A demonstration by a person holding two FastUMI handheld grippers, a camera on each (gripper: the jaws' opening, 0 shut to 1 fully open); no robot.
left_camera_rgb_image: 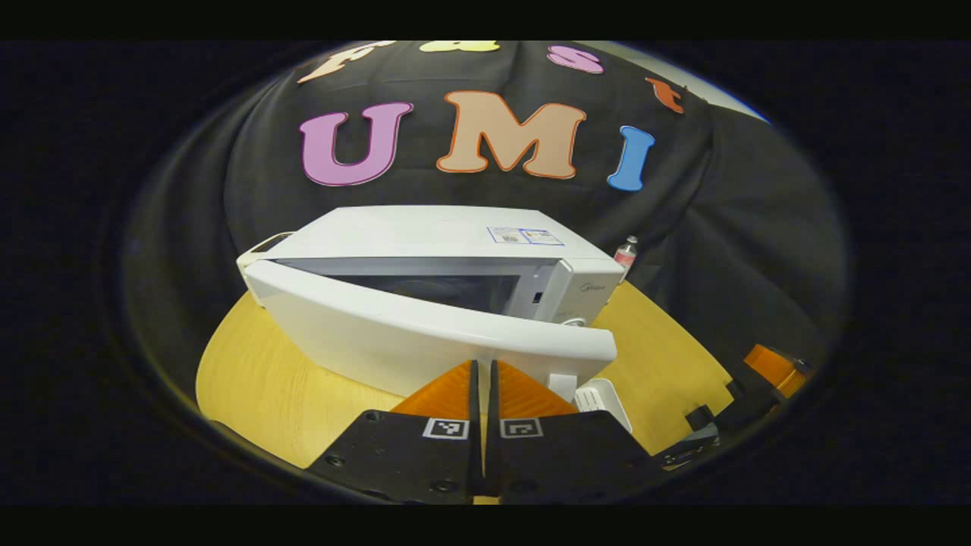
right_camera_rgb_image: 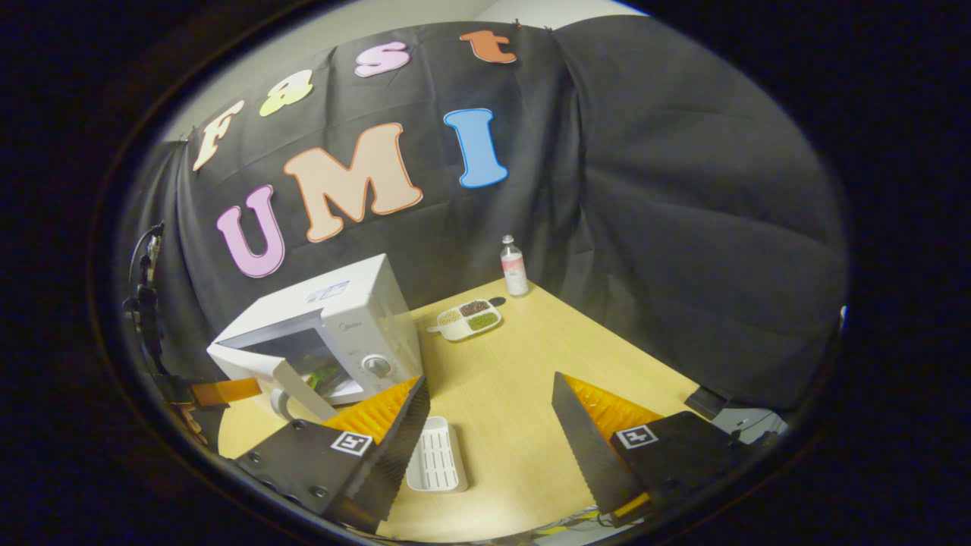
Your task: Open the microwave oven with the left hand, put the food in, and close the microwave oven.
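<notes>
The white microwave (left_camera_rgb_image: 425,231) stands on the wooden table with its door (left_camera_rgb_image: 425,334) ajar, swung partway toward me. My left gripper (left_camera_rgb_image: 483,364) is shut with nothing between its fingers, its tips close against the door's outer face near its free edge. In the right gripper view the microwave (right_camera_rgb_image: 341,303) shows something green (right_camera_rgb_image: 322,375) inside through the gap, and the left gripper (right_camera_rgb_image: 227,390) sits by the door (right_camera_rgb_image: 265,364). My right gripper (right_camera_rgb_image: 489,378) hangs open and empty above the table, to the right of the microwave.
A white slotted tray (right_camera_rgb_image: 436,455) lies on the table (right_camera_rgb_image: 531,341) in front of the microwave. A divided dish of beans (right_camera_rgb_image: 470,318) and a small bottle (right_camera_rgb_image: 514,265) stand at the back by the black cloth wall. The table's far right corner ends near the cloth.
</notes>
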